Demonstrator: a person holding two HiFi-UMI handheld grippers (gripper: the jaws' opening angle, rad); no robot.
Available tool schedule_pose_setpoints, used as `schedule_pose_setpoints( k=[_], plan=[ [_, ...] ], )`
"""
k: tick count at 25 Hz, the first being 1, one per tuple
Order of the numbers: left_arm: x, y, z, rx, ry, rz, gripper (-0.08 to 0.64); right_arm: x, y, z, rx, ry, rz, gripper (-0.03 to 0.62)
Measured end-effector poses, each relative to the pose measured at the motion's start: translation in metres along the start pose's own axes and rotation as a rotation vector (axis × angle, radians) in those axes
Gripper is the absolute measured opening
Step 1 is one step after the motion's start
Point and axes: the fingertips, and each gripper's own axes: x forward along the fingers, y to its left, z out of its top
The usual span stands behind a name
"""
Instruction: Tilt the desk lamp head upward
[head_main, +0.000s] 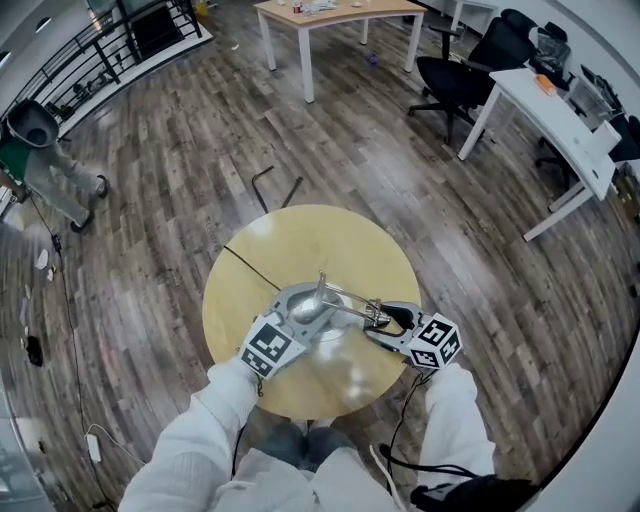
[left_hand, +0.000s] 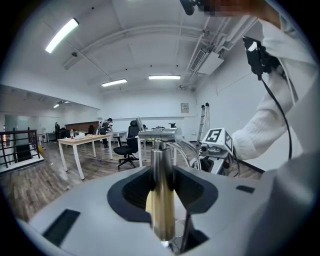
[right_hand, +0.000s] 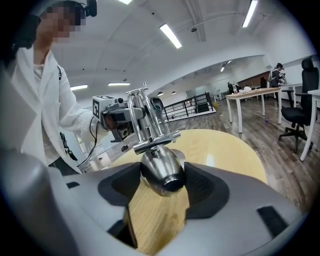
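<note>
On the round table, near the edge closest to the person, stands the desk lamp, with a gripper on either side of it. The left gripper is closed on the lamp's upright chrome post. Its dark pads sit flush against both sides of the post just above the base, which looks like a bracing hold to stop the lamp sliding or tipping. From the top of the post, thin chrome rods run rightward to the lamp head. This rounded chrome shell hangs under a small crossbar, low over the wood, its dark end facing back along the right gripper. That gripper's jaws stand wide with the head between them. The pads are very near its flanks but, as far as I can judge, not clamped on it. The head seems roughly level or slightly nose-down, so the upward tilt itself appears not yet done. The setup looks complete: the post is steadied and the head is framed. What probably remains is to close the right jaws on the head and swing it upward about its crossbar while the left hold keeps the post in place.
</note>
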Motion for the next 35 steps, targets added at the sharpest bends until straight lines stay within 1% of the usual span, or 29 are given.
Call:
schedule_pose_setpoints(
  k=[2,4,7,9,14,20,26,31,35],
  plan=[
    [0.002,-0.002,-0.001,0.008,0.007,-0.004,0.135,-0.004,0.000,0.000,-0.007,0.006,-0.016,0.267],
    [0.002,-0.003,-0.001,-0.002,0.005,-0.003,0.135,-0.012,0.000,0.001,-0.017,0.019,-0.037,0.267],
    [0.001,-0.002,0.000,-0.013,0.001,0.010,0.134,-0.023,0.003,0.005,-0.036,0.044,-0.069,0.265],
    [0.001,-0.002,-0.001,-0.006,0.009,0.018,0.133,-0.032,0.005,0.009,-0.052,0.056,-0.095,0.265],
    [0.004,-0.002,0.000,0.007,0.034,0.021,0.133,-0.069,0.008,0.031,-0.129,0.096,-0.163,0.265],
    [0.002,-0.006,-0.002,0.003,0.044,0.018,0.132,-0.110,0.027,0.069,-0.242,0.160,-0.211,0.265],
    [-0.001,-0.007,-0.005,-0.008,0.041,0.010,0.130,-0.135,0.056,0.121,-0.349,0.194,-0.225,0.264],
    [-0.007,-0.009,-0.006,-0.012,0.043,-0.003,0.129,-0.139,0.089,0.170,-0.429,0.188,-0.206,0.264],
    [-0.008,-0.011,-0.005,-0.013,0.042,-0.011,0.127,-0.137,0.110,0.208,-0.453,0.131,-0.188,0.264]
  ],
)
